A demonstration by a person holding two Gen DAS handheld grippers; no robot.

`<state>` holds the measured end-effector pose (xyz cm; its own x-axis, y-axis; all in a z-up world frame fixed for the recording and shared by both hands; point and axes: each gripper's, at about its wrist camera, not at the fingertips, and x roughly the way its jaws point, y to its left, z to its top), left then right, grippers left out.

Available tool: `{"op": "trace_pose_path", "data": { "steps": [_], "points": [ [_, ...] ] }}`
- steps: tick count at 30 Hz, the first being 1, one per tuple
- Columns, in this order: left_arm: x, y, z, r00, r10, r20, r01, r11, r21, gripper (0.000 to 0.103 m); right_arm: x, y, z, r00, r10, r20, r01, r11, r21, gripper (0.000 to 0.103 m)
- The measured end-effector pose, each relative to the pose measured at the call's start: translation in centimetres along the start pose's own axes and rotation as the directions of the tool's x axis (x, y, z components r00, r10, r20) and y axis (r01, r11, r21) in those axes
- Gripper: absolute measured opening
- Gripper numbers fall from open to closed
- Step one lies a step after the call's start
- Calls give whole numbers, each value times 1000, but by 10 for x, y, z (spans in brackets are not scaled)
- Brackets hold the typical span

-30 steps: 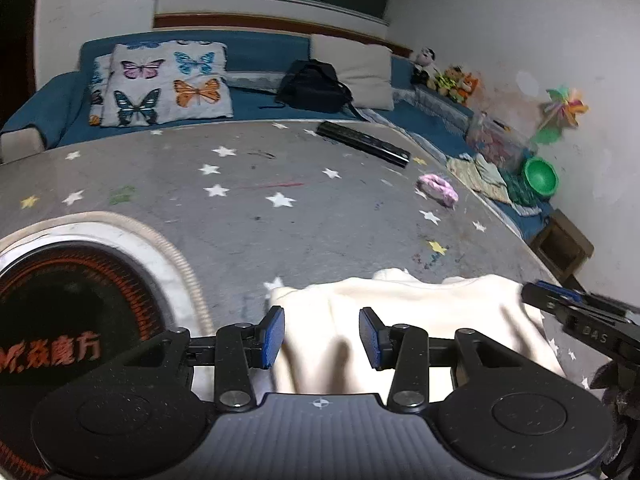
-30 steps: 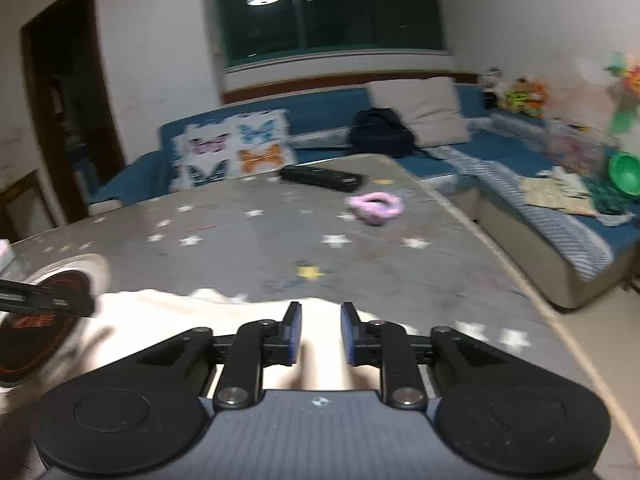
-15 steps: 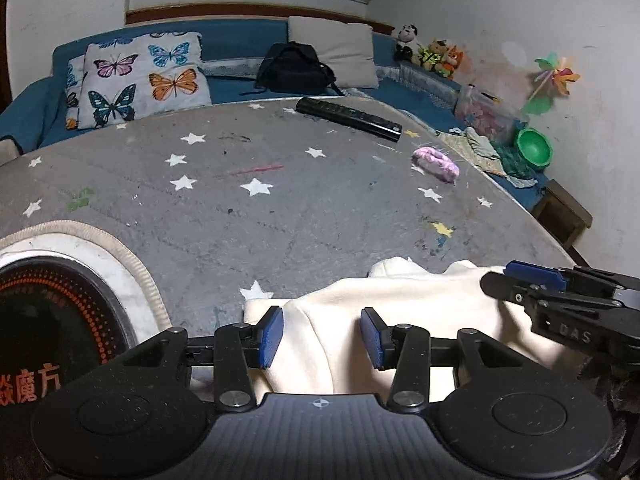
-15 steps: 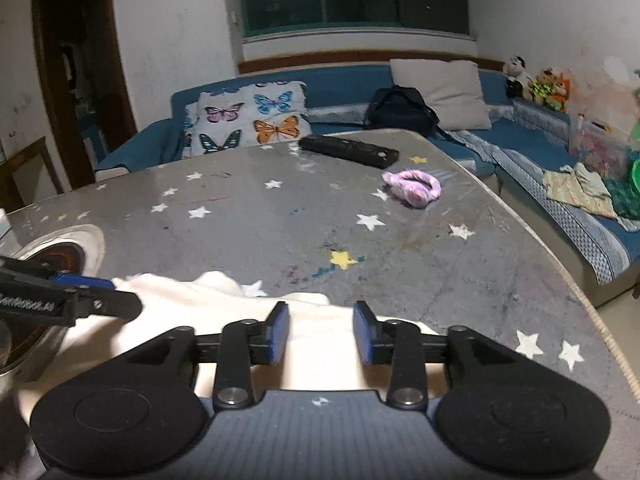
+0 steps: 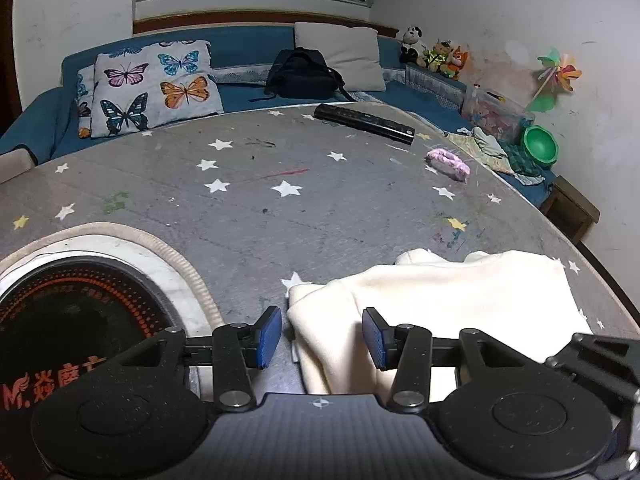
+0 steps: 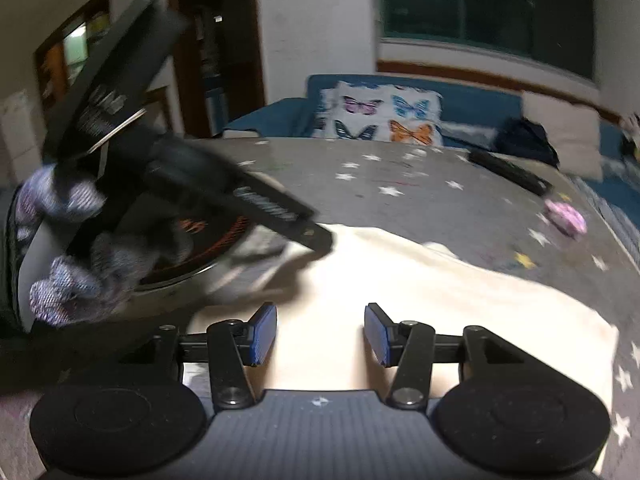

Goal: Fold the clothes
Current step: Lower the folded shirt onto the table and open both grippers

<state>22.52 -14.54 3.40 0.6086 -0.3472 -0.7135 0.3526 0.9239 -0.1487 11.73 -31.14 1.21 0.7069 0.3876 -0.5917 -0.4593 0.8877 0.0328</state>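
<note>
**Both grippers spread wide over the cream garment**

The left gripper [image 5: 322, 336] points forward across the grey table [image 5: 248, 200] with star marks. Its two blue pads [image 5: 269, 336] stand far apart and hold nothing. The left edge of the cream garment [image 5: 440, 296] lies between them, low on the table, and the cloth spreads to the right toward the table's edge. To the left of this gripper is a round black cooktop [image 5: 60, 320] with orange print, set in a pale ring.

The right gripper [image 6: 320, 334] is also spread wide, with its blue pads [image 6: 264, 334] well apart and empty. It is above the cream garment [image 6: 420, 300], which fills the space under and beyond the fingers. This view is blurred. The left gripper [image 6: 308, 234] comes in from the upper left, slanted downward, and its dark tip is at the far left edge of the cloth; whether it touches there I cannot tell. A gloved hand [image 6: 68, 264] in speckled fabric holds it.

Farther away on the table lie a black remote [image 5: 364, 123] and a pink fluffy object [image 5: 447, 163]. Behind is a blue sofa [image 5: 248, 92] with a butterfly pillow [image 5: 154, 86].
</note>
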Motion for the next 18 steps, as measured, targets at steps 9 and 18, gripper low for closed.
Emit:
{"op": "trace_pose_path", "data": {
  "steps": [9,18],
  "points": [
    [-17,9,-8,1000,15,23,-15,1000,-22,57,5,41,-12,1000,-11,-16,9,993,-121,50],
    [-38,4,-21,997,31,64,-31,1000,-4,81,-16,42,-21,999,-31,-7,30,997,-71,57]
  ]
}}
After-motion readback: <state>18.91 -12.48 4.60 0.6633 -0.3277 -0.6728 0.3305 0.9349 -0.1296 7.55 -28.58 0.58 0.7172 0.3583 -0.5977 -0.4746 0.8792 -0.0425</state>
